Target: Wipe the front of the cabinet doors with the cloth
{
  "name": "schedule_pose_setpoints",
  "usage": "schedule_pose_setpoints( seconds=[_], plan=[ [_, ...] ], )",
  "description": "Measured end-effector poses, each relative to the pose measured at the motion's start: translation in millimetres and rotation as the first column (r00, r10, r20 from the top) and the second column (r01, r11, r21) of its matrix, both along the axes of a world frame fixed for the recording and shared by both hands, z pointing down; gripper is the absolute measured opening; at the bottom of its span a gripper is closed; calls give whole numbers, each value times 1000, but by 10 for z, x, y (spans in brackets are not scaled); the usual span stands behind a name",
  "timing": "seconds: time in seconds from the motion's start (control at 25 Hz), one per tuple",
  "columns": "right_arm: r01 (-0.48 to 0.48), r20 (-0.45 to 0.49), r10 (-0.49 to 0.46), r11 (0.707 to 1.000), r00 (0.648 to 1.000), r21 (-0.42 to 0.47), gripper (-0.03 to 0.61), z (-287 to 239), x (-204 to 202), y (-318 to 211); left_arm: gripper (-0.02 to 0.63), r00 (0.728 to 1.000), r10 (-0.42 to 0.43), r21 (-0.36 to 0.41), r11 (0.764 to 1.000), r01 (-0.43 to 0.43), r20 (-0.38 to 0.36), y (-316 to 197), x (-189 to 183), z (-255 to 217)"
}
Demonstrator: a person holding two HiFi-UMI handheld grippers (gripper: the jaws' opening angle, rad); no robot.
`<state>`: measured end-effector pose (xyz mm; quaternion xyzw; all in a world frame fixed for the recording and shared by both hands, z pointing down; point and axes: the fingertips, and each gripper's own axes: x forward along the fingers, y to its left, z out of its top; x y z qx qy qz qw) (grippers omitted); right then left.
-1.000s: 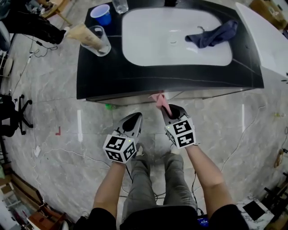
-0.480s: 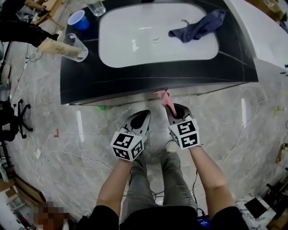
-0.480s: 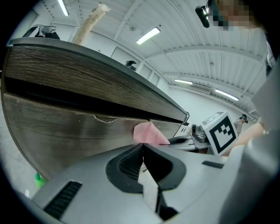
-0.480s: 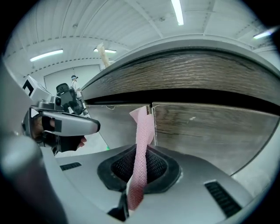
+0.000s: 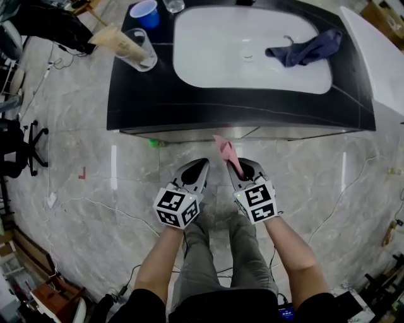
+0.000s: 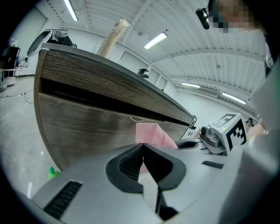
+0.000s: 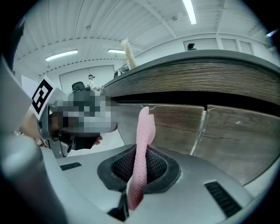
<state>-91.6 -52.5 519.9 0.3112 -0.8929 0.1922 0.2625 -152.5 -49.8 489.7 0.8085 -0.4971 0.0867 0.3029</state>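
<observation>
Nearest, the person's forearms reach forward over grey trousers, each hand carrying a gripper above the marble floor [image 5: 76, 164]. The left gripper [image 5: 201, 164] has its jaws pressed together with nothing between them, and it sits just beside the right gripper [image 5: 237, 166]. The right gripper's jaws are closed on a pink cloth [image 5: 225, 150]. The cloth runs up between the ribbed pads [image 7: 155, 164] and stands past the tips as a narrow folded strip.

The strip's upper end lies in front of the wood-grain cabinet doors [image 7: 227, 131], close to the dark gap under the counter. Whether it touches the door cannot be told. A small green thing [image 5: 153, 143] lies on the floor at the foot of the cabinet.

Above the doors is the black counter [image 5: 189, 107] with a white sink [image 5: 208, 63]. A dark blue rag [image 5: 306, 49] lies bunched in the sink's right part. At the counter's far left a clear glass [image 5: 140, 52] leans, with a blue cup [image 5: 145, 11] behind it.
</observation>
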Motion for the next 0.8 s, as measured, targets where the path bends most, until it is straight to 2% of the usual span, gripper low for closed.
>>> schedule_pose_setpoints(
  seconds=[0.28,0.56,0.8],
  plan=[
    [123,-8,-123,992,992,-17,43,113,-857,220,8,995,-99,-18,995,99,6,202,-788,95],
    [210,-4,-211,977,978,-28,43,256,-1710,307,8,982,-180,-23,983,181,49,353,-1592,208],
    [239,-15,-240,970,971,-37,43,394,-2155,254,8,977,-203,-30,978,205,62,368,-1968,342]
  ],
)
